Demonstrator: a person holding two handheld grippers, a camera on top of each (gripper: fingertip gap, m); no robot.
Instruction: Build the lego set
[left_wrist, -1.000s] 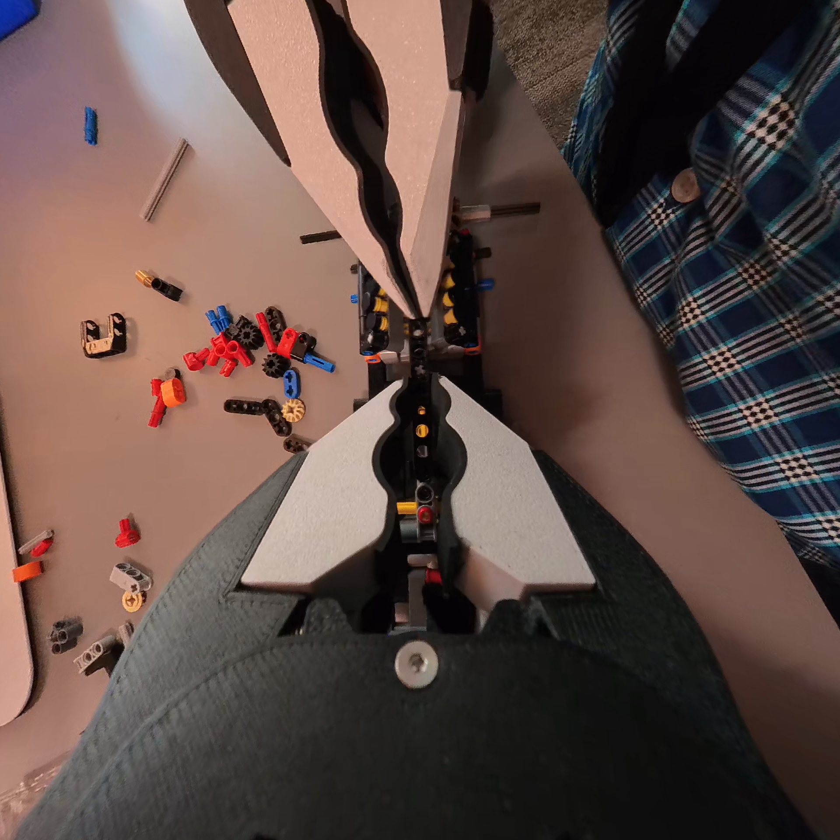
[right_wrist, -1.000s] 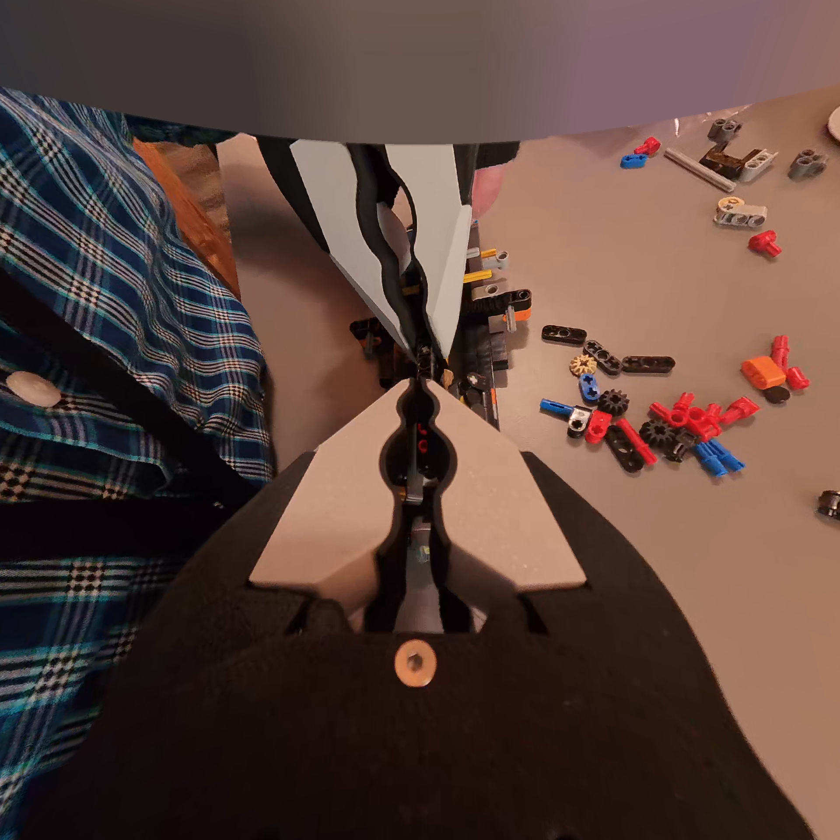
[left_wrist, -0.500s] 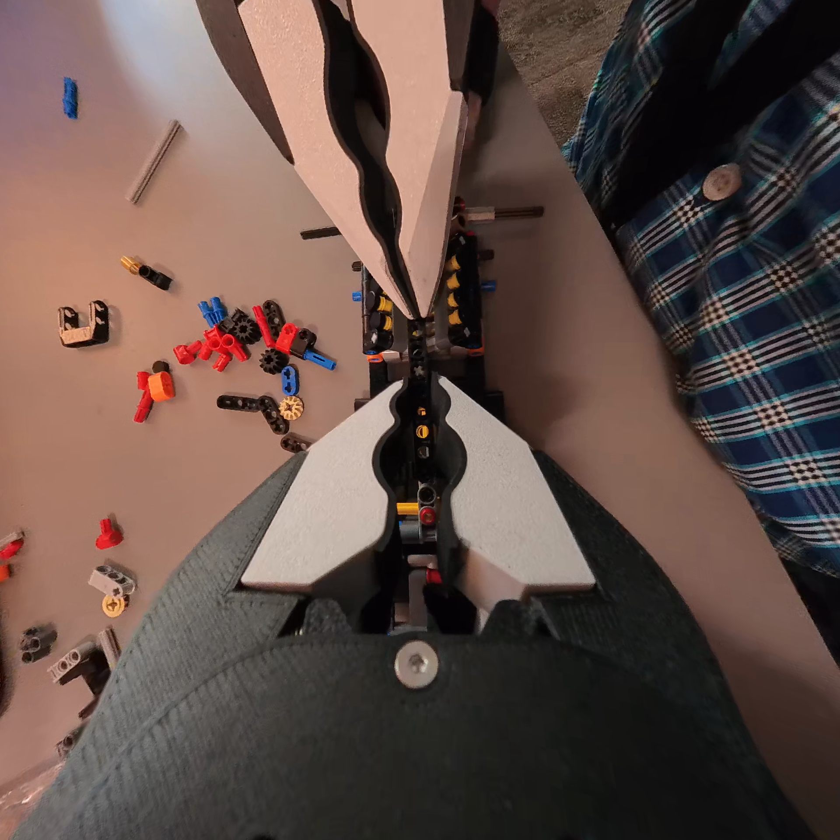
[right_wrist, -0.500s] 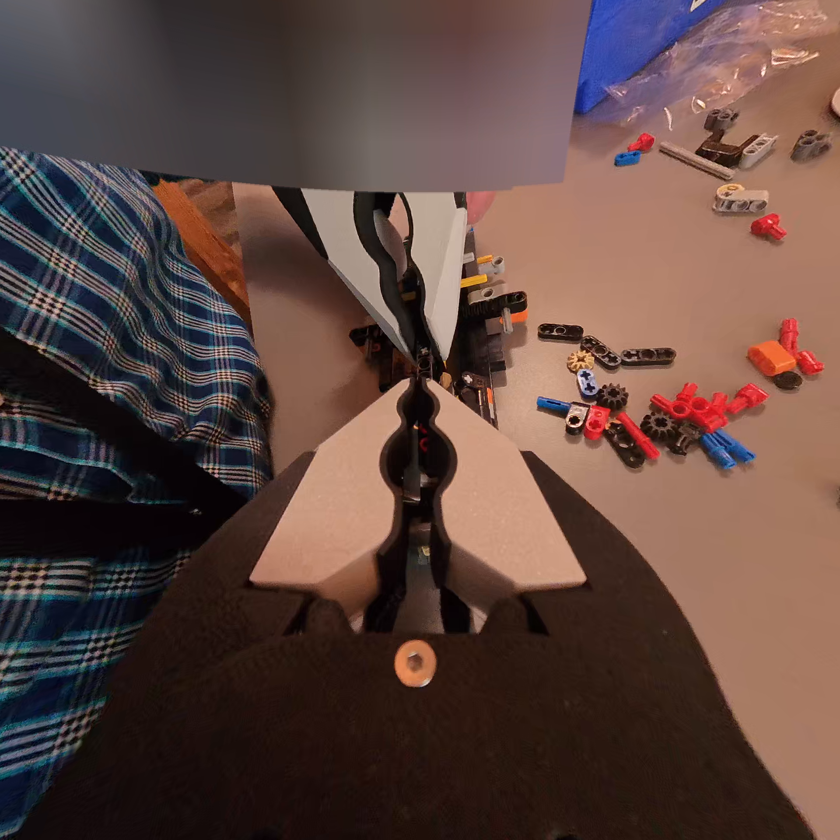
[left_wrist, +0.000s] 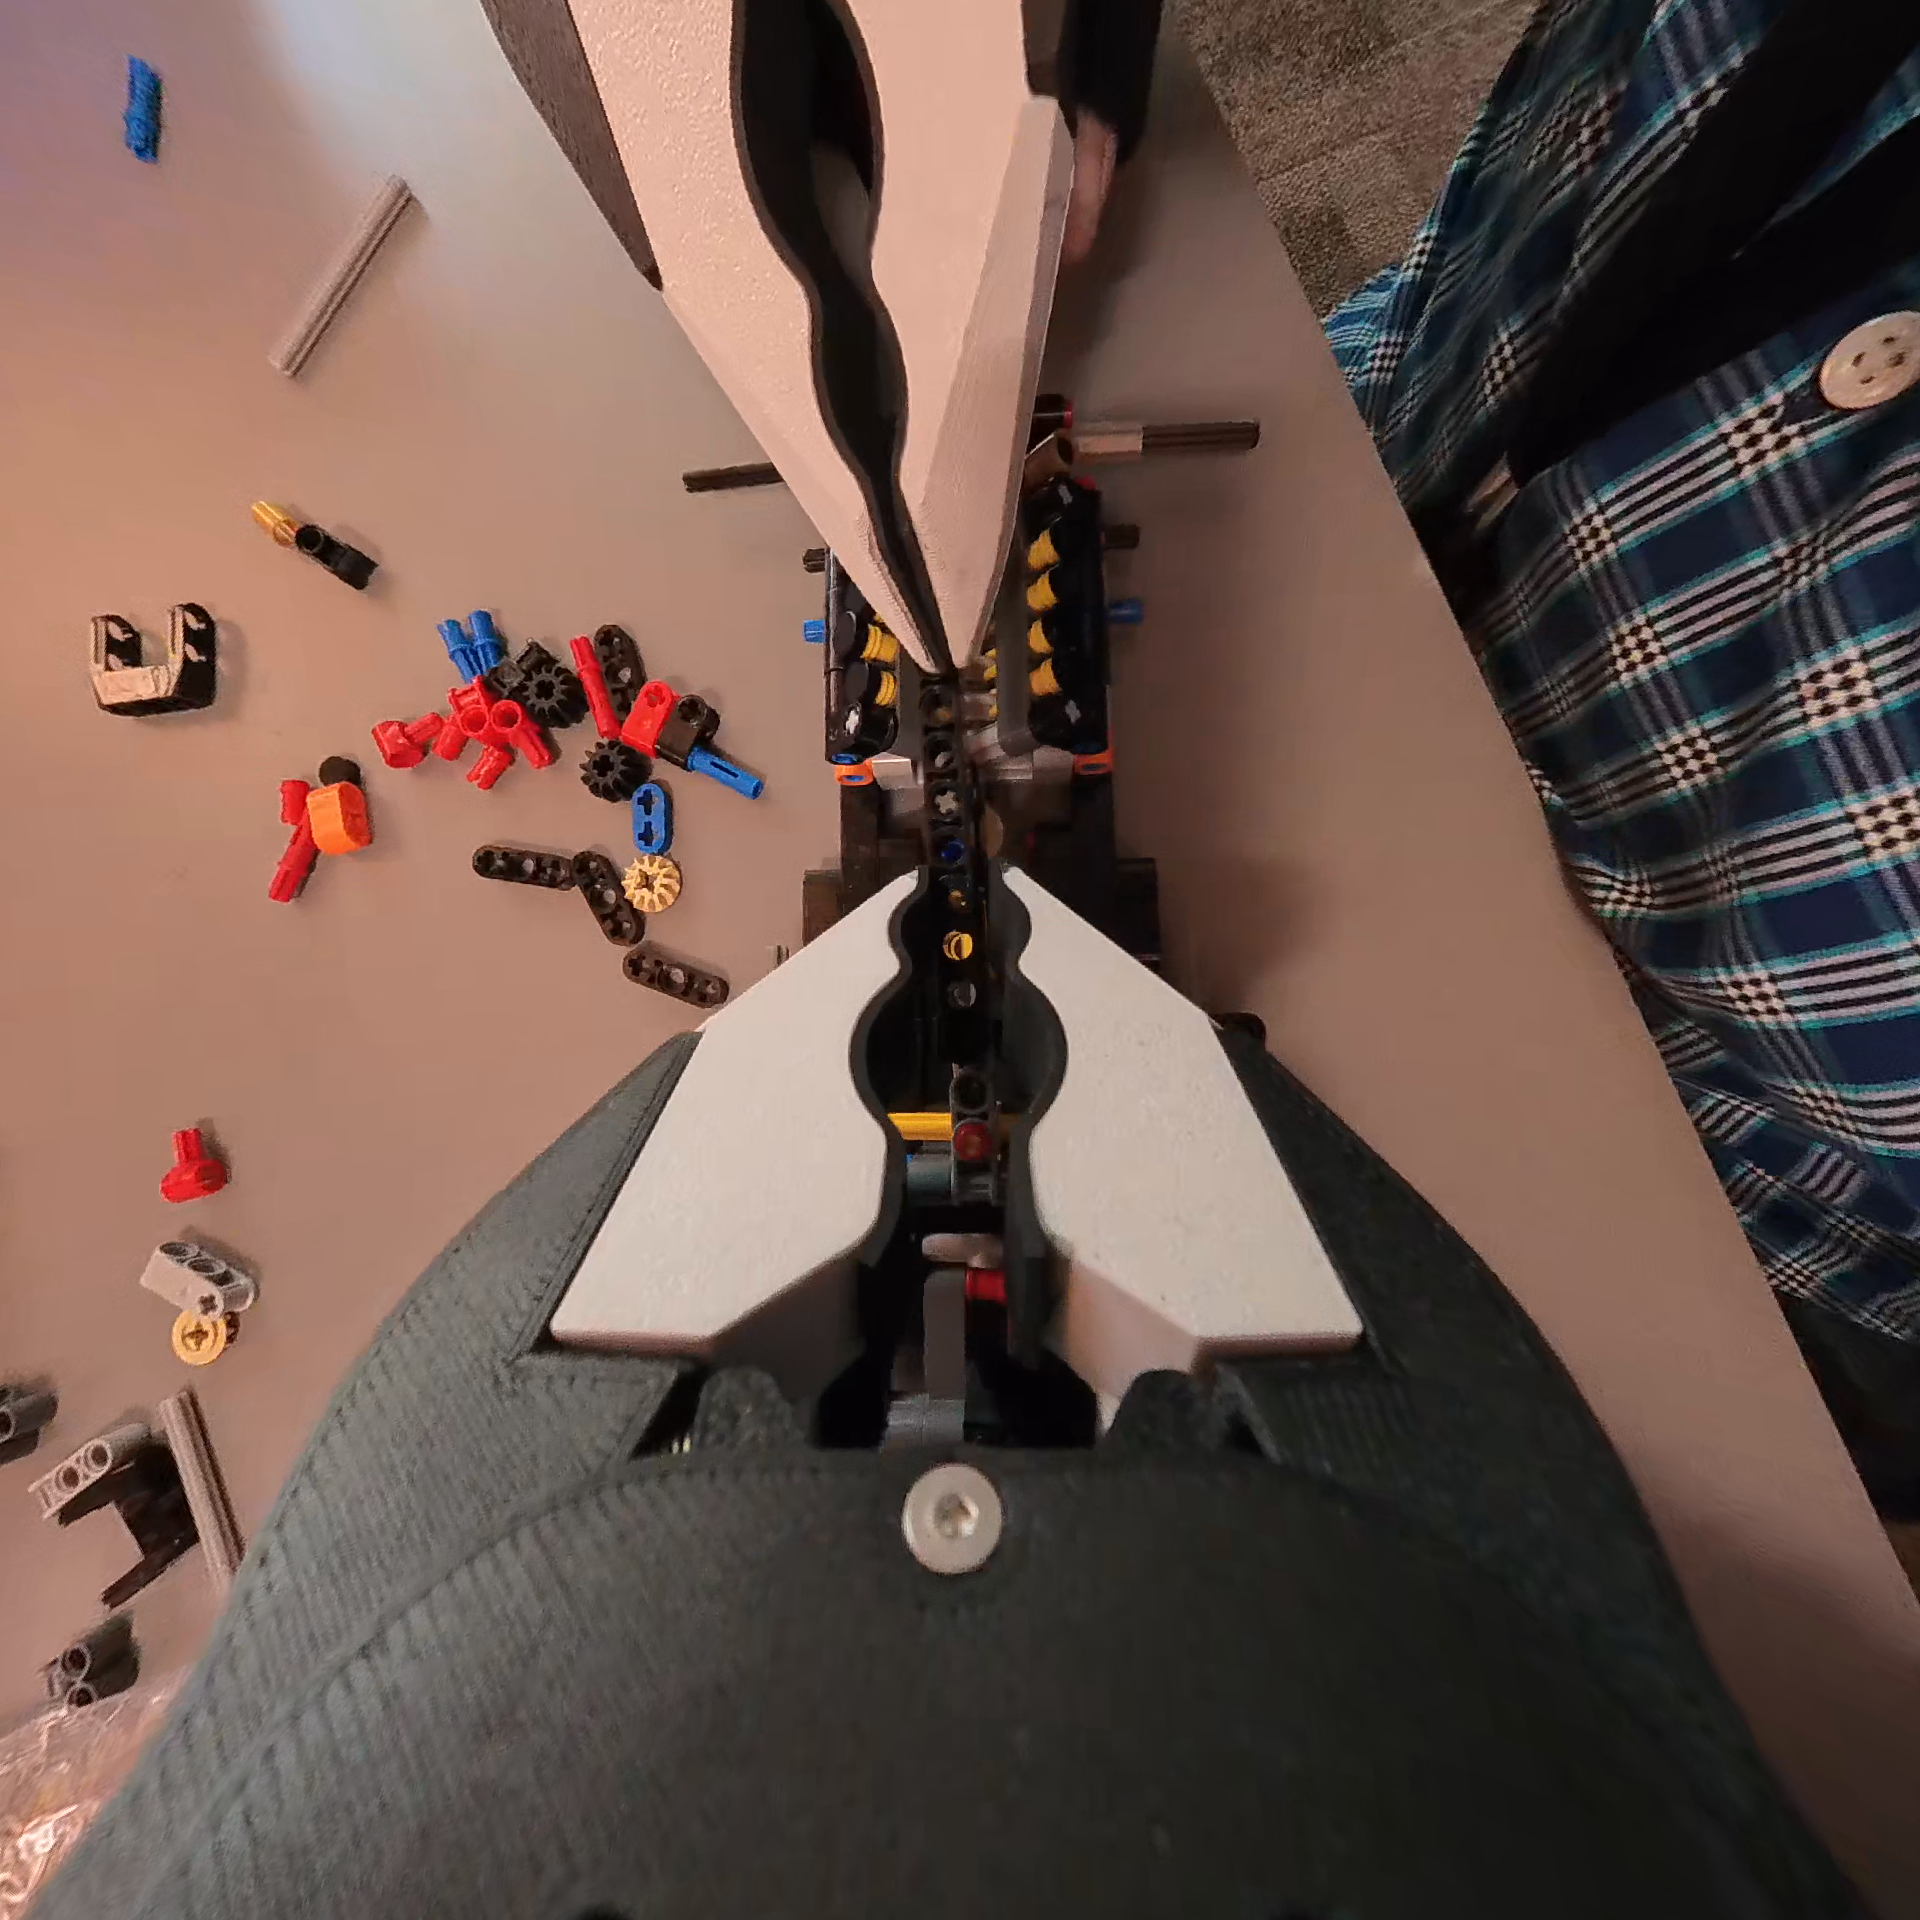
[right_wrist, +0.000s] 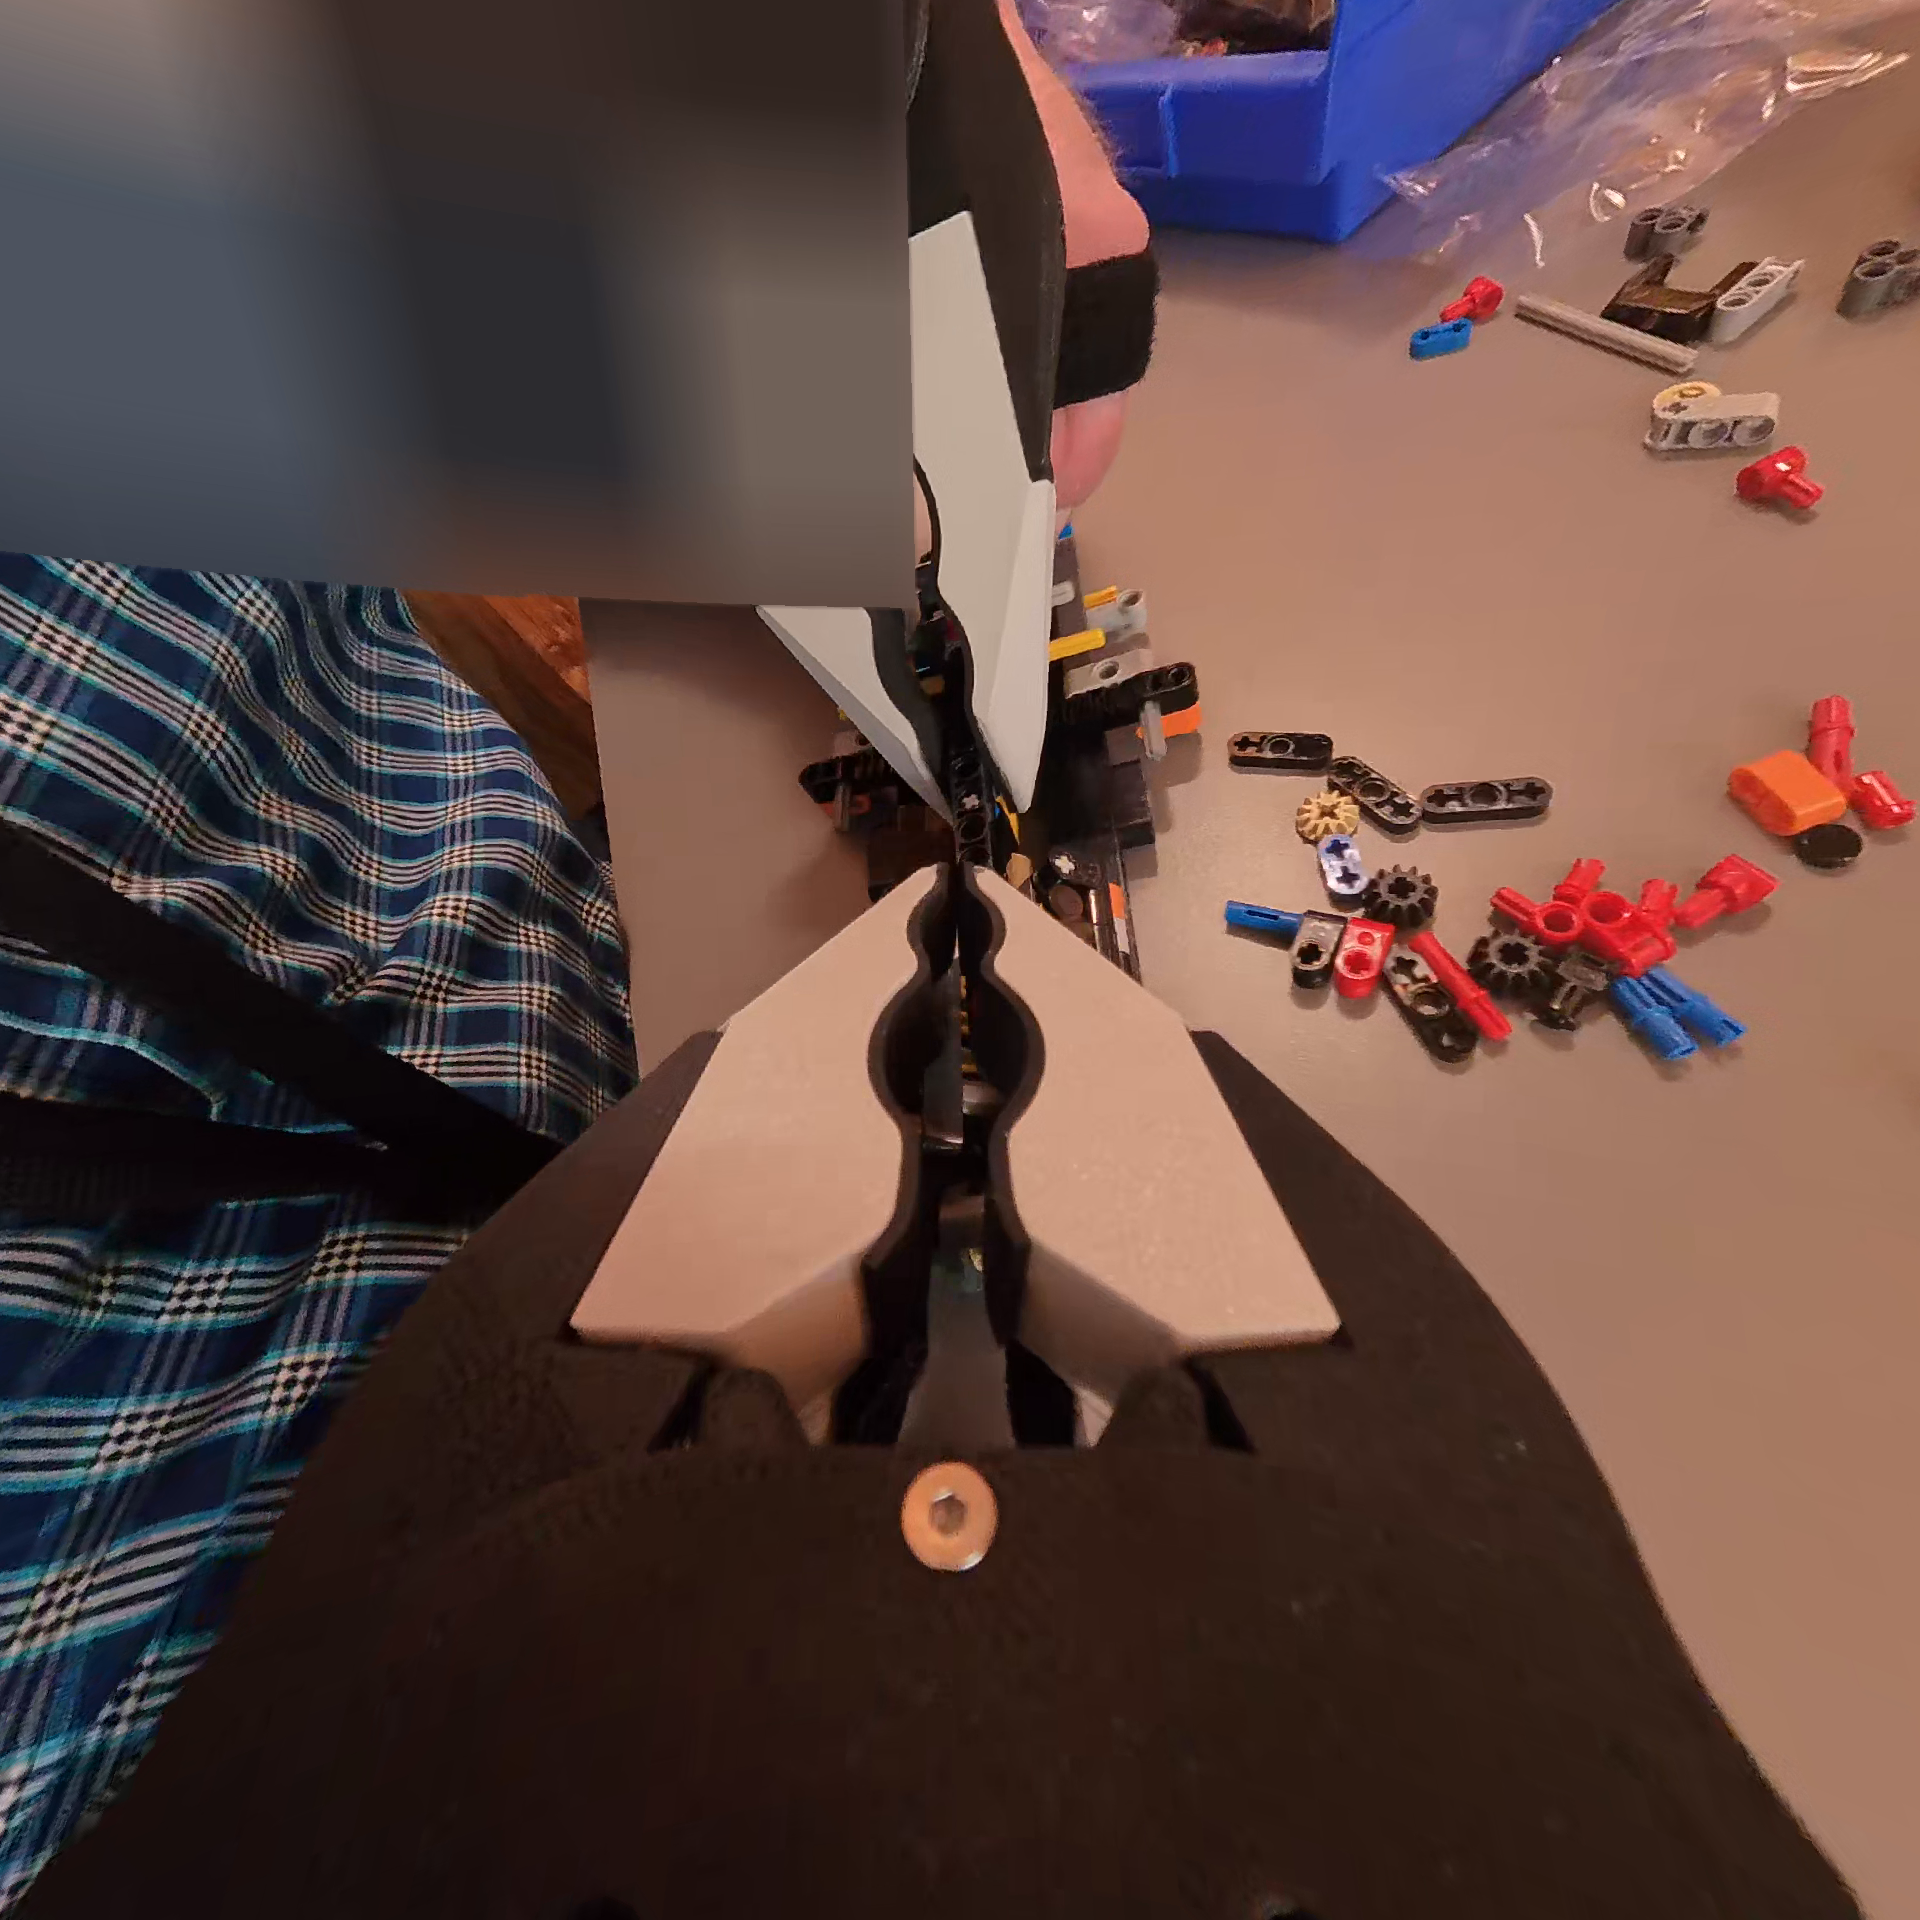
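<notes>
Both tongs, left (left_wrist: 961, 883) and right (right_wrist: 961, 883), clamp black beam (left_wrist: 954, 774) end-to-end.

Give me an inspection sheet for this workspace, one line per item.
Surface: tan table, its edge beside the person.
Job's things: lego model, with a long black beam, on the table between both grippers.
Clutter: loose pieces strewn on the table; orange piece; grey axle; plastic bag.
Grippers: left gripper shut on the beam; right gripper shut on the same beam from the opposite end.
Cables: nothing seen.
Surroundings: blue bin at the far side; person in a plaid shirt at the table edge.
</notes>
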